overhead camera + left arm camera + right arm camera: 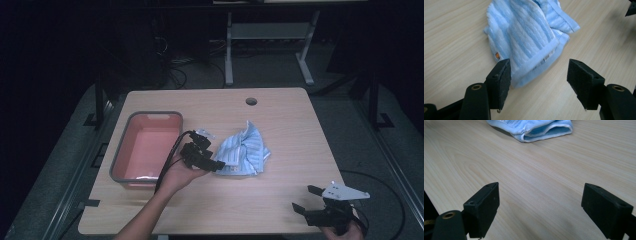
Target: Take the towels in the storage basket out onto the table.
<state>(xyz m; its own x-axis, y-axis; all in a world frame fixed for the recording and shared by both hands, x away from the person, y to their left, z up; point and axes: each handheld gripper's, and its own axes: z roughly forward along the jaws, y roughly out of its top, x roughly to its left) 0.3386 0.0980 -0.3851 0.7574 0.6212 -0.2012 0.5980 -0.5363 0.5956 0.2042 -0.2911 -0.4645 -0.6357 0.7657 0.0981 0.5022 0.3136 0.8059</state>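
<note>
Our left tool (216,165) in the high view sits at the near-left edge of the crumpled light-blue striped towel (244,150), which lies mid-surface on the pale wooden surface (280,115), just right of the grey-rimmed pink plastic tub (145,146); our right tool (304,199) waits well apart at the near-right corner, jaws spread. In the left gripper view we see the jaws apart, the towel's hemmed corner (534,66) between them but toward the left pad, so we should centre, push forward and lower before closing on the hem. In the right gripper view the jaws gape over bare wood, the towel (534,127) far ahead.
</note>
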